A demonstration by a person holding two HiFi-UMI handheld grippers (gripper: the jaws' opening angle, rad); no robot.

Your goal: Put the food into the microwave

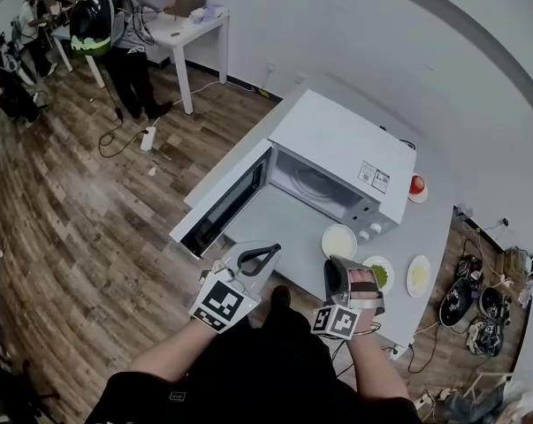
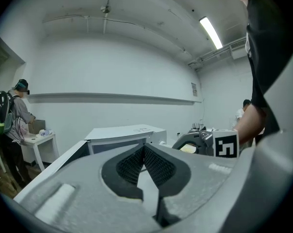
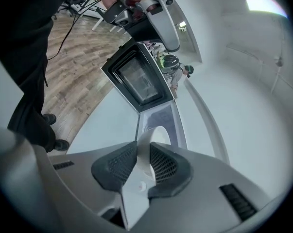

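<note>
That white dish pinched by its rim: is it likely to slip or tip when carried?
The white dish looks stiff and glazed, so it is probably slippery to grip. The right claw holds only one edge, so it may tilt. It is likely breakable if dropped.

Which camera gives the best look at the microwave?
The head view: the whole microwave from above, door open, cavity visible. The left gripper view catches only its upper part; the right gripper view shows just door and cavity.
</note>
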